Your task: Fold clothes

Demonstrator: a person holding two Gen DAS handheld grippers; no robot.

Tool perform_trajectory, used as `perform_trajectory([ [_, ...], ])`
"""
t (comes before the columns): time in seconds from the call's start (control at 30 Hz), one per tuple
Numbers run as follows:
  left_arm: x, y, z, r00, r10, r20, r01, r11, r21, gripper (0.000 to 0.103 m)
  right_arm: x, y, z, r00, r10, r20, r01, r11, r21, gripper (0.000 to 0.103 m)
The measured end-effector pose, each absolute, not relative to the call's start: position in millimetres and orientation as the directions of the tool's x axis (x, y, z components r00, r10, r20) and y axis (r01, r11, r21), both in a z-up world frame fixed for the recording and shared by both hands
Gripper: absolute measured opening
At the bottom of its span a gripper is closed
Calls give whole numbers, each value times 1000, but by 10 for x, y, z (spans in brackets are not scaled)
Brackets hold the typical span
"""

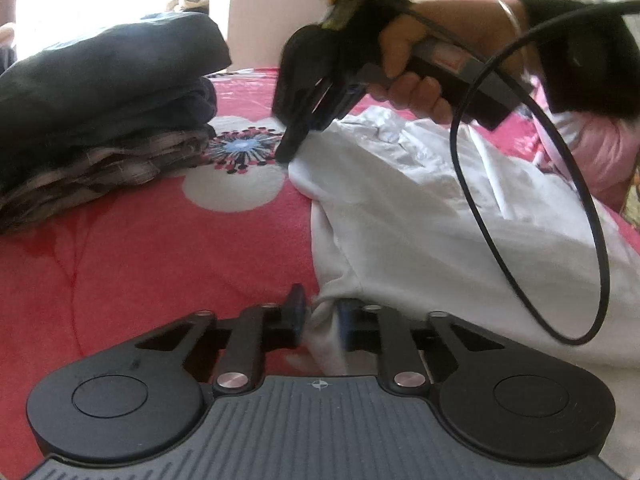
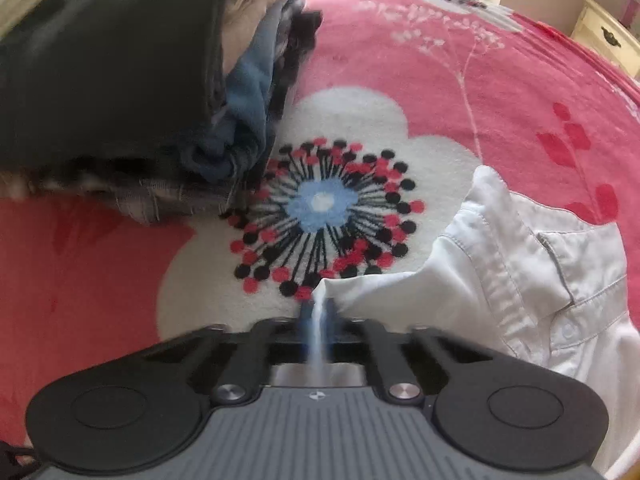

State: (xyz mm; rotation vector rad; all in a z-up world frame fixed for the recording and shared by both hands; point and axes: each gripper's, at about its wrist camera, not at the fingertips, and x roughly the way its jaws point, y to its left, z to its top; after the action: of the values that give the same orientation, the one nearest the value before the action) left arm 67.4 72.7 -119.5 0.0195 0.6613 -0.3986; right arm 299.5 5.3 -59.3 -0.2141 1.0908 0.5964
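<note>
A bed covered by a pink blanket (image 2: 400, 60) with a large white flower print fills both views; a pale cabinet (image 2: 608, 40) stands beyond its far edge. A white shirt (image 1: 420, 208) lies rumpled on the blanket, its collar and button placket visible in the right wrist view.

The left gripper (image 1: 320, 320) has its jaws nearly together, clamped on a bunched fold at the shirt's near edge. The right gripper (image 2: 318, 312) has its jaws pressed together on a thin edge of the same shirt, the cloth running between them. In the left wrist view the right gripper sits at the shirt's far corner, held by the person's hand (image 1: 408, 60), with a black cable (image 1: 560, 200) looping over the shirt.

A stack of folded clothes (image 1: 100, 112), dark on top, blue in the middle and plaid beneath, rests on the blanket just beside the flower print, apart from the shirt. A pink sleeve (image 1: 600, 152) shows at the right.
</note>
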Motion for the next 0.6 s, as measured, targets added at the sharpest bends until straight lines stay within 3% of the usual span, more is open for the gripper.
perform_trajectory([
  [0.13,607,770,-1188,730,-337,-595,308,939,-153,4,2810,-381,-404,388,651,-652,-589,720,368,3],
  [0.23,555,807,-1183,739,-322,-592,263,947,-186,4,2815,-643,-494,420,734,-533,-539,675,505,3],
  [0.5,532,880,-1199,736,-309,-602,191,948,-253,3,3016,-674,-976,424,748,-511,-426,663,616,3],
  [0.6,515,898,-1213,731,-307,-610,187,949,-254,3,3090,-593,-1113,415,721,-554,-409,692,594,4],
])
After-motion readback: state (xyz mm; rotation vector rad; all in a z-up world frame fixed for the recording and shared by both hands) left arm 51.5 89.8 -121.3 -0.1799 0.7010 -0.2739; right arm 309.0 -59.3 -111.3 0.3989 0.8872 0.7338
